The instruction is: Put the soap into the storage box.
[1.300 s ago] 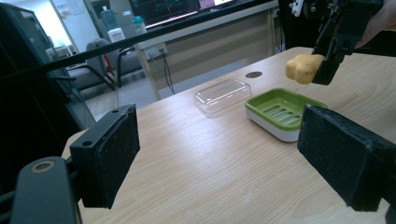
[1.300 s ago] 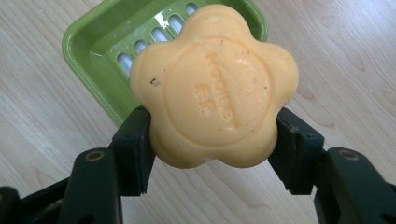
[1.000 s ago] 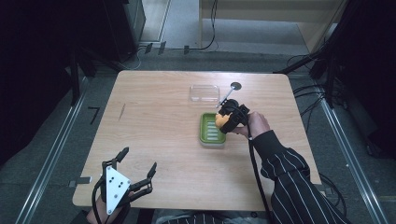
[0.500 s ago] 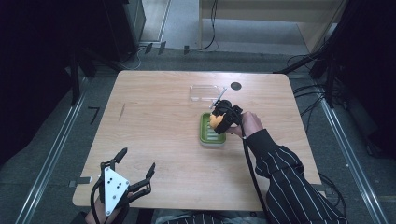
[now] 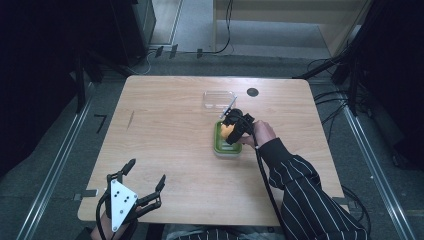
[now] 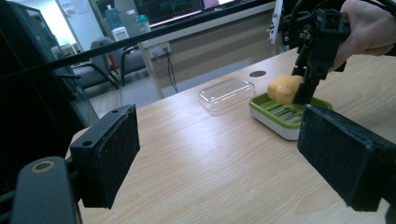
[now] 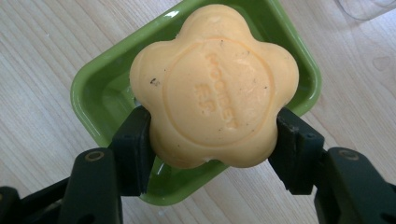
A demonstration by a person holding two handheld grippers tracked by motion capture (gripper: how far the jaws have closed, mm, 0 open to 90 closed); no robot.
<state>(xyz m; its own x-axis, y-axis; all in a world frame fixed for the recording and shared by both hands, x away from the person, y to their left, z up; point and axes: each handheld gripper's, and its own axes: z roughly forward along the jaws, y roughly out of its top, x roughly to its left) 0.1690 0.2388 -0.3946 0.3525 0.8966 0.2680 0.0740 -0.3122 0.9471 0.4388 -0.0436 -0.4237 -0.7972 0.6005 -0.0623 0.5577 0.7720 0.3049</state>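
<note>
One soap (image 7: 214,86), clamped flat-face-up between the right gripper's (image 7: 212,135) jaws, hangs directly above the green dish (image 7: 100,100), its lid (image 5: 219,99) just beyond, while the left gripper (image 5: 145,187) rests well apart, jaws spread, empty.

A pale wooden table (image 5: 165,135) stands on a grey floor (image 5: 55,165) crossed by metal rails (image 5: 372,160) and black cables (image 5: 227,30), with dark equipment at both sides, while beyond its far edge sit a light cabinet (image 5: 285,15), monitors (image 6: 177,7) and grey chairs (image 6: 93,60) under bright indoor light.
</note>
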